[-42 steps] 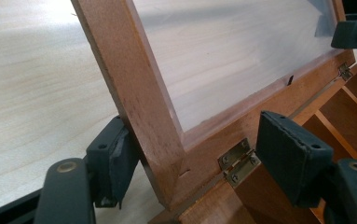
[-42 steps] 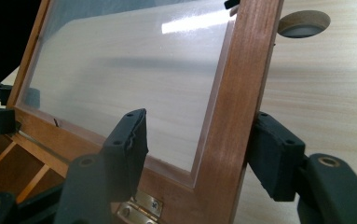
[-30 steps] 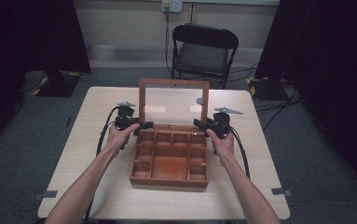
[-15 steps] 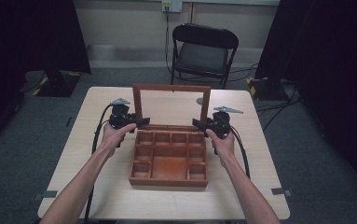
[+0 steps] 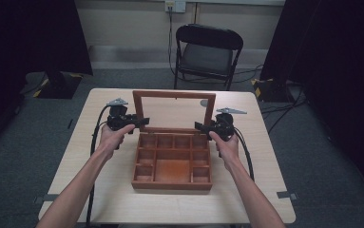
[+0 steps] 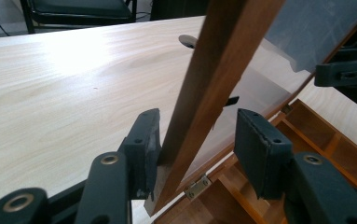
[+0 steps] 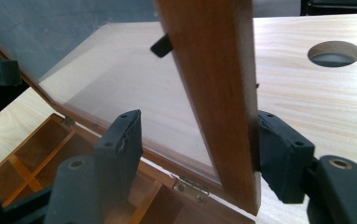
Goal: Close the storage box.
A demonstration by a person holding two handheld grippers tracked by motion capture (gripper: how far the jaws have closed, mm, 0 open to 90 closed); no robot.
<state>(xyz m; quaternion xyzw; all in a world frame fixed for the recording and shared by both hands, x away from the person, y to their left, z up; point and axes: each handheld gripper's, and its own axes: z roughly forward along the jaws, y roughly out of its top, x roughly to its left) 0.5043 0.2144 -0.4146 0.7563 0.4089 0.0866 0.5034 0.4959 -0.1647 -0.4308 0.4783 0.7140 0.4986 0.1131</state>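
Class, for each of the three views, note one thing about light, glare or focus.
High view: table brightly lit, room around it dark, picture slightly soft. Left gripper view: glare on the tabletop, lid frame close and a little blurred. Right gripper view: the lid's clear pane shows a grey sheen, and the wooden box lies in shade.

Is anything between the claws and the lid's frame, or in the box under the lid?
Nothing visible. The left claw and right claw each straddle a side rail of the lid, one pad touching; the right claw's jaws have just been opening. The compartments of the box look empty.
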